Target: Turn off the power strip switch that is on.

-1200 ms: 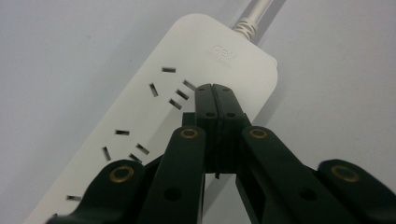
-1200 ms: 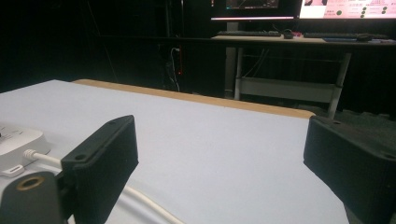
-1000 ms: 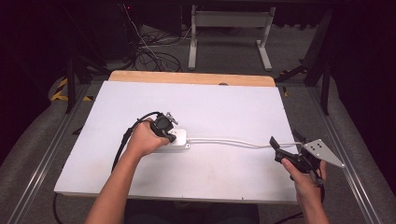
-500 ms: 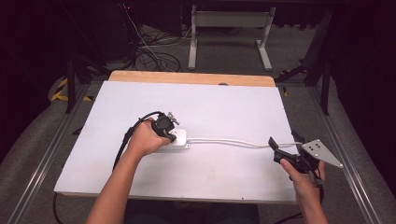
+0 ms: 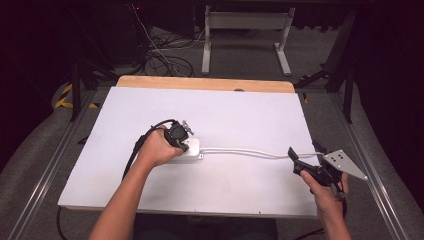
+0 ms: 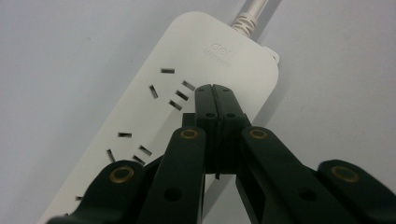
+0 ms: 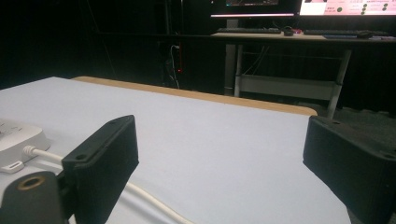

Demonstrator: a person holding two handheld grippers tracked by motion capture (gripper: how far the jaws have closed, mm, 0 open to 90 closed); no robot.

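Observation:
A white power strip [image 5: 194,149] lies near the middle of the white table top [image 5: 240,115]. Its white cable [image 5: 250,151] runs right toward the table's edge. My left gripper [image 5: 186,131] is held over the strip, and its jaws are shut with nothing between them. In the left gripper view the gripper [image 6: 214,91] has its closed tips just above the strip [image 6: 196,56], beside a group of socket slots [image 6: 175,93]. My right gripper [image 5: 305,150] stands open near the right edge. In the right gripper view the cable [image 7: 144,196] passes under the gripper [image 7: 224,144] by its left jaw.
A wooden strip [image 5: 205,82] borders the table's far edge. Beyond it stand a metal desk frame [image 5: 245,35] and loose floor cables [image 5: 160,55]. Metal rails [image 5: 50,165] run along both sides of the table.
The right gripper has edged slightly left along the cable. The left hand and the power strip have stayed in place.

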